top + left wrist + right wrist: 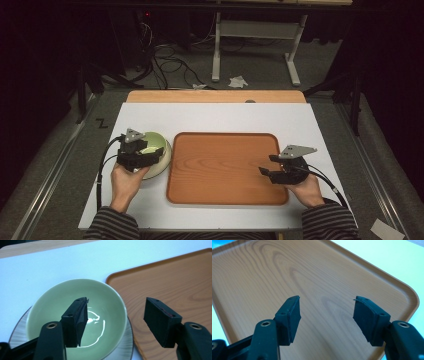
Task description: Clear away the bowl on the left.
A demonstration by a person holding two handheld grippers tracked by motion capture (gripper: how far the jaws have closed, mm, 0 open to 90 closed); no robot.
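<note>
A pale green bowl (158, 142) sits on a grey striped saucer (19, 326) on the white tabletop, just left of a wooden tray (225, 165). My left gripper (152, 156) hovers open over the bowl's right side. In the left gripper view, one jaw hangs over the bowl's inside (105, 297) and the other over the tray edge (180, 282), with the rim between them untouched. My right gripper (267, 165) is open above the tray's right part (287, 270), nothing between its fingers.
The white board (210, 117) lies on a wooden table (215, 96). Beyond the table's far edge stand a desk frame (255, 30) and loose cables (170, 62) on the floor. The tray carries nothing.
</note>
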